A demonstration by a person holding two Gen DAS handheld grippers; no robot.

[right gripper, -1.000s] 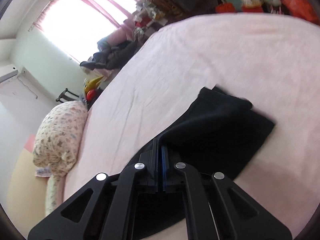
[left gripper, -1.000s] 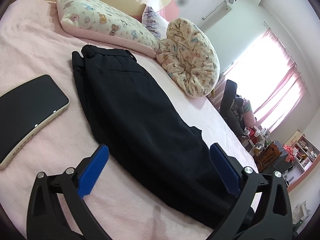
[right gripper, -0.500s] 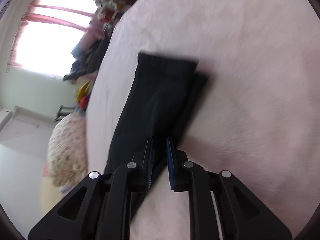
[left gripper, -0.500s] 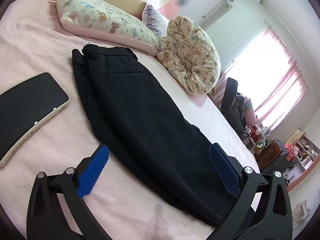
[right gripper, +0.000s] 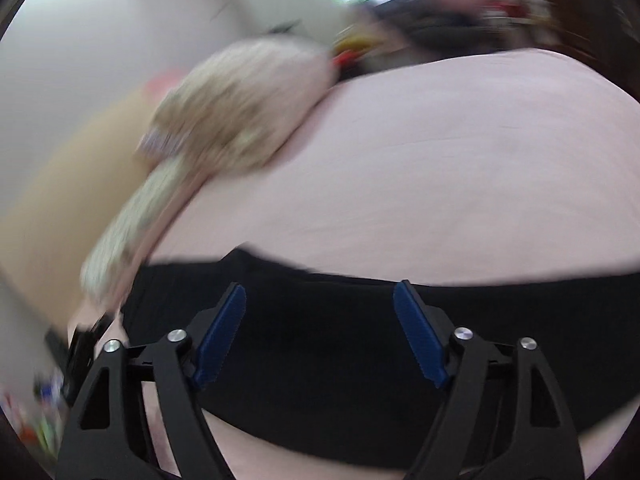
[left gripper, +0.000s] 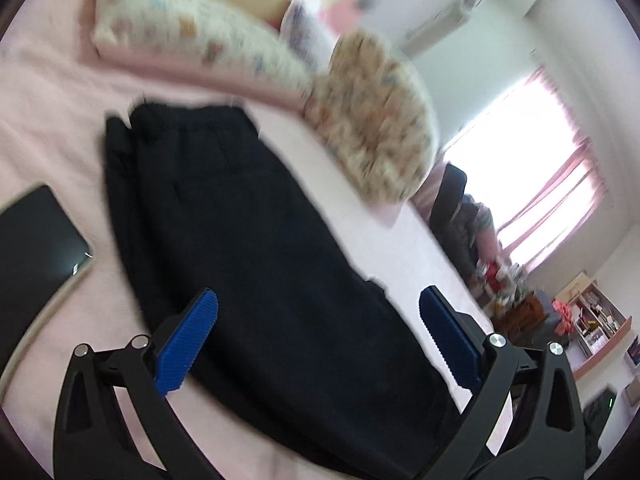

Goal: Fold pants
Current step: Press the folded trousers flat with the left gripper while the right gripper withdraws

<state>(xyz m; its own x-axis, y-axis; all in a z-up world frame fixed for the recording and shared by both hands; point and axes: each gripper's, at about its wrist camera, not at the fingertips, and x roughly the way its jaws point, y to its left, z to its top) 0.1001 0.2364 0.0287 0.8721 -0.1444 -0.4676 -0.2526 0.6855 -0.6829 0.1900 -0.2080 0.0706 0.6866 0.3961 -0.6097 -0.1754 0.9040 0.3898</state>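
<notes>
Black pants (left gripper: pixel 248 240) lie lengthwise on the pink bed, folded in half along the legs, waistband toward the pillows. My left gripper (left gripper: pixel 320 328) is open and empty, hovering over the leg part of the pants. In the right wrist view the pants (right gripper: pixel 340 352) stretch across the lower frame. My right gripper (right gripper: pixel 320 328) is open and empty just above them. Both views are blurred by motion.
A dark tablet (left gripper: pixel 36 248) lies on the pink bed (left gripper: pixel 52 112) left of the pants. A patterned pillow (left gripper: pixel 192 44) and a rolled floral blanket (left gripper: pixel 376 128) lie past the waistband; the blanket also shows in the right wrist view (right gripper: pixel 240 108).
My right gripper has let go of the pant leg and opened wide, then swung toward the pillows. My left gripper stayed open and shifted slightly.
</notes>
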